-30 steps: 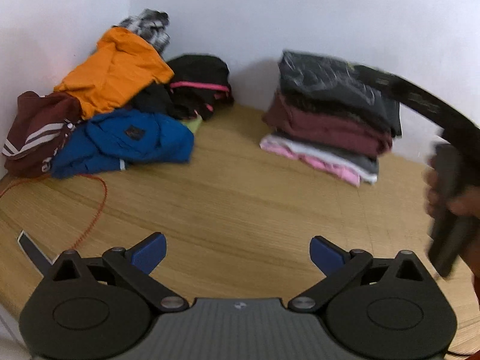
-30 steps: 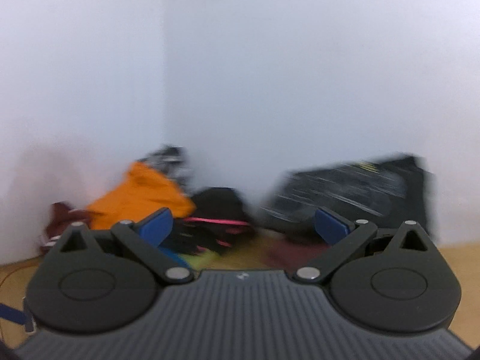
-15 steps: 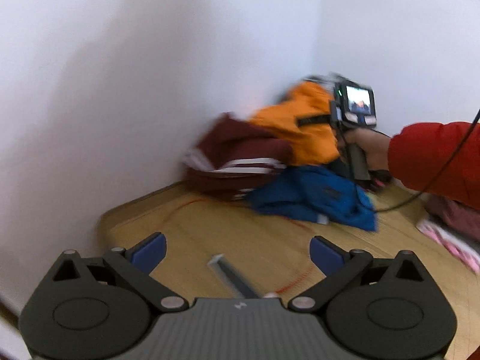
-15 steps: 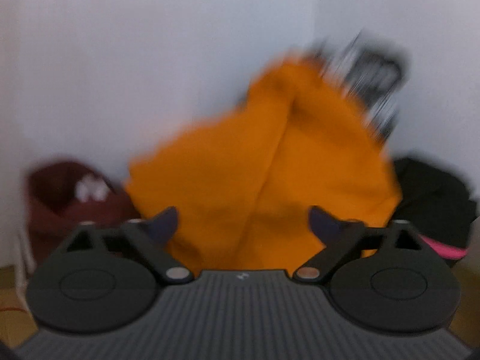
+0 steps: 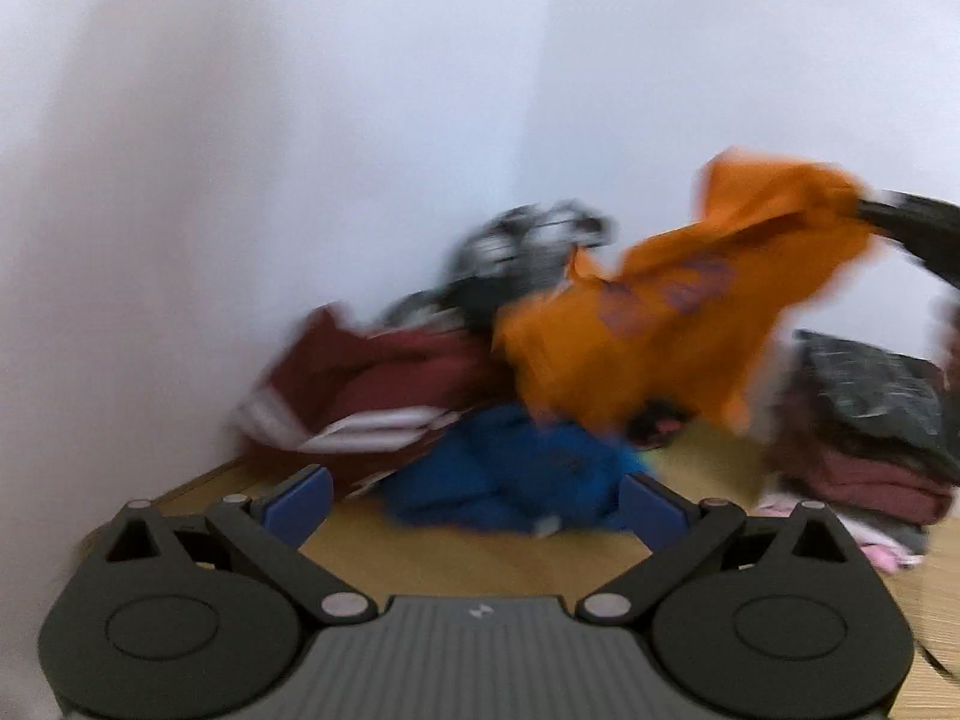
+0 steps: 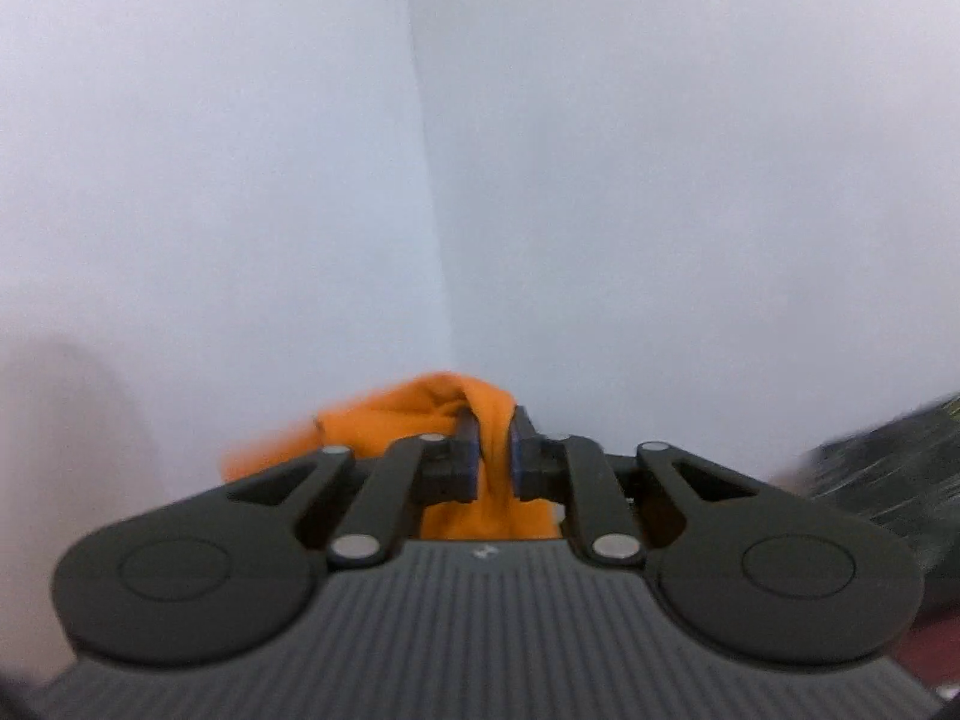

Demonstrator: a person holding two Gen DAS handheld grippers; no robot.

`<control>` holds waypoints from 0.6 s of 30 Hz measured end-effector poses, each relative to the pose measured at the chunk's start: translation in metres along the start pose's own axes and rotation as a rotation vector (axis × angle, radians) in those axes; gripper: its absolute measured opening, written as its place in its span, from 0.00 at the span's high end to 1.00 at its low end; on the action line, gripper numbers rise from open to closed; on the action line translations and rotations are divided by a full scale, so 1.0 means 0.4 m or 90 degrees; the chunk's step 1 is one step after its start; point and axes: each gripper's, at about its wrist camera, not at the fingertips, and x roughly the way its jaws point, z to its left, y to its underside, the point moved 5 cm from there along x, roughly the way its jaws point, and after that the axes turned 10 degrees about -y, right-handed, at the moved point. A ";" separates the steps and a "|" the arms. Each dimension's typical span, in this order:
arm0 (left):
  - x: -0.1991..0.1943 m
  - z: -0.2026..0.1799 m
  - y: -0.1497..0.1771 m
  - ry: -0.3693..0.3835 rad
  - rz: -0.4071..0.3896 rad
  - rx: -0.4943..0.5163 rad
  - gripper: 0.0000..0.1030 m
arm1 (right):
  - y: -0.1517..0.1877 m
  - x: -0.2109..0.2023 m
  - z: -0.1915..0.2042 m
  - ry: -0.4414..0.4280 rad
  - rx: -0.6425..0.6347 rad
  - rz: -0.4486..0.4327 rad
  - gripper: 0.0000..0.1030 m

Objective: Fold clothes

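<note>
Orange top (image 6: 414, 414) in R hand-held gripper (image 6: 493, 450)

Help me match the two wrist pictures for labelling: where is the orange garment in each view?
Left wrist: the orange garment hangs lifted at right of centre, above the blue garment.
Right wrist: it is low at centre, pinched in the right tongs, whose jaws have just been closing.
Shared landmark: the folded stack's dark top at the right edge.

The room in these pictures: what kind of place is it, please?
Probably a bare corner of a home or a recording room, used for folding laundry: plain white walls, a woven mat floor, a loose clothes heap and a folded stack.
</note>
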 end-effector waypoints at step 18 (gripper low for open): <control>0.093 -0.700 0.400 0.279 0.320 0.189 0.03 | 0.316 -0.872 -0.401 0.262 0.165 0.514 0.09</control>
